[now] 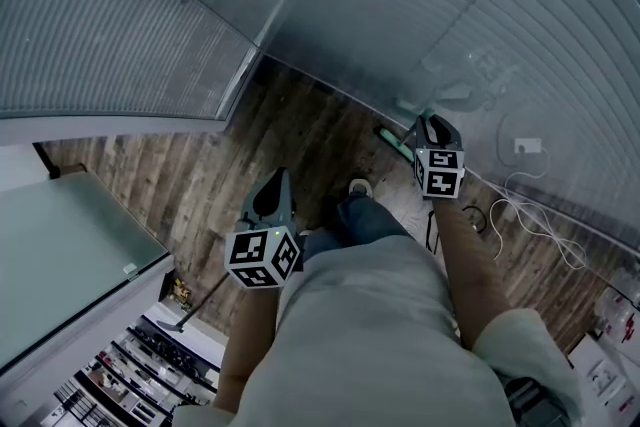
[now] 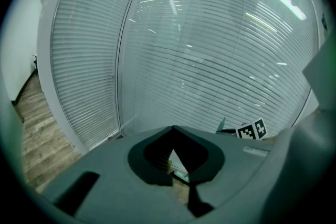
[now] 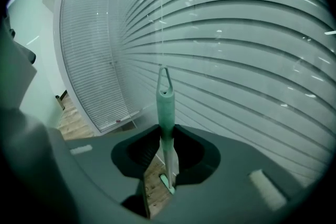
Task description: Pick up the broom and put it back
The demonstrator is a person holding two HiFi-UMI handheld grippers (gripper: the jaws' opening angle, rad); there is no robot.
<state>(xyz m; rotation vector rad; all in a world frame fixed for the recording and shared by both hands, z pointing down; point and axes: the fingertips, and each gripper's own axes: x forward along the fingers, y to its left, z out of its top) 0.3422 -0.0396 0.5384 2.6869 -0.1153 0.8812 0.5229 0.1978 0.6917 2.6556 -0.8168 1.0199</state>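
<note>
Your right gripper (image 3: 167,128) is clamping narrowly on the broom (image 3: 166,107), holding the mint handle just below its hanging loop (image 3: 165,77). The foot seems to be resting on the wooden floor (image 3: 73,120), near the glass wall (image 3: 236,60). Your left gripper (image 2: 173,127) is sitting pinched together, carrying nothing. Gripped at one high point, the broom is probably risking a swing as you are lifting. The loop could knock the glass, or the foot could snag the white cable (image 1: 508,183).
</note>
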